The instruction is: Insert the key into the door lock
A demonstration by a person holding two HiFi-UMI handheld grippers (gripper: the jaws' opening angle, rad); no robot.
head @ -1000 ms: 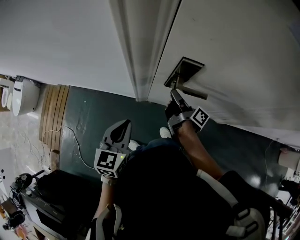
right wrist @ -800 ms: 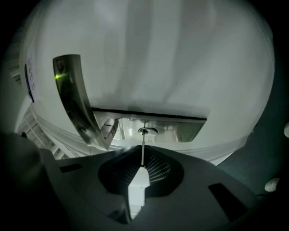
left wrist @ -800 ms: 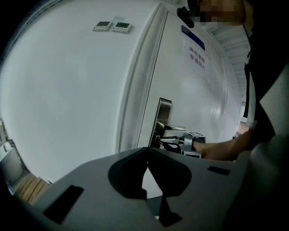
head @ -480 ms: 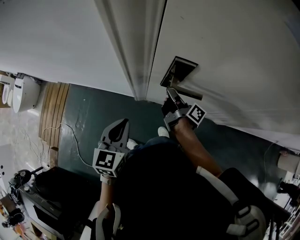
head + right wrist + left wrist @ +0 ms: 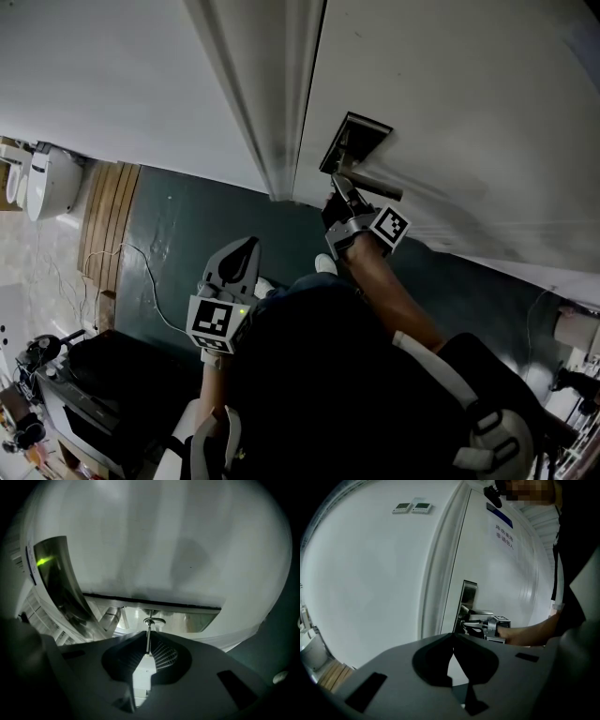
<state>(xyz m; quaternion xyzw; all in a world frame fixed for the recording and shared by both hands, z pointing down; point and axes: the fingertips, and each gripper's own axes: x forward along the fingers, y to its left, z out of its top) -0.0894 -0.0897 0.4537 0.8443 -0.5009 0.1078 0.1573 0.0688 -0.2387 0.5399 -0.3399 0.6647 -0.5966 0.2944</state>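
Up close, my right claw [image 5: 147, 633] is clamped on the key [image 5: 147, 644], a thin blade seen edge-on between the jaws. Its tip meets the round keyhole [image 5: 154, 620] in the shiny lock plate [image 5: 197, 620]. How deep it sits I cannot tell, since the blade covers the slot.

From the head view the key is hidden altogether. There the right claw [image 5: 339, 185] sits just under the lever handle [image 5: 377, 188], up against the lock plate [image 5: 358, 141] on the white door [image 5: 469, 84].

My left claw [image 5: 246, 249] hangs low over the dark floor [image 5: 169, 244], well apart from the door. In its own view the left claw [image 5: 453, 637] has its jaws together at the tips, with nothing between them. Print on the door sign [image 5: 504, 534] is too small to read.
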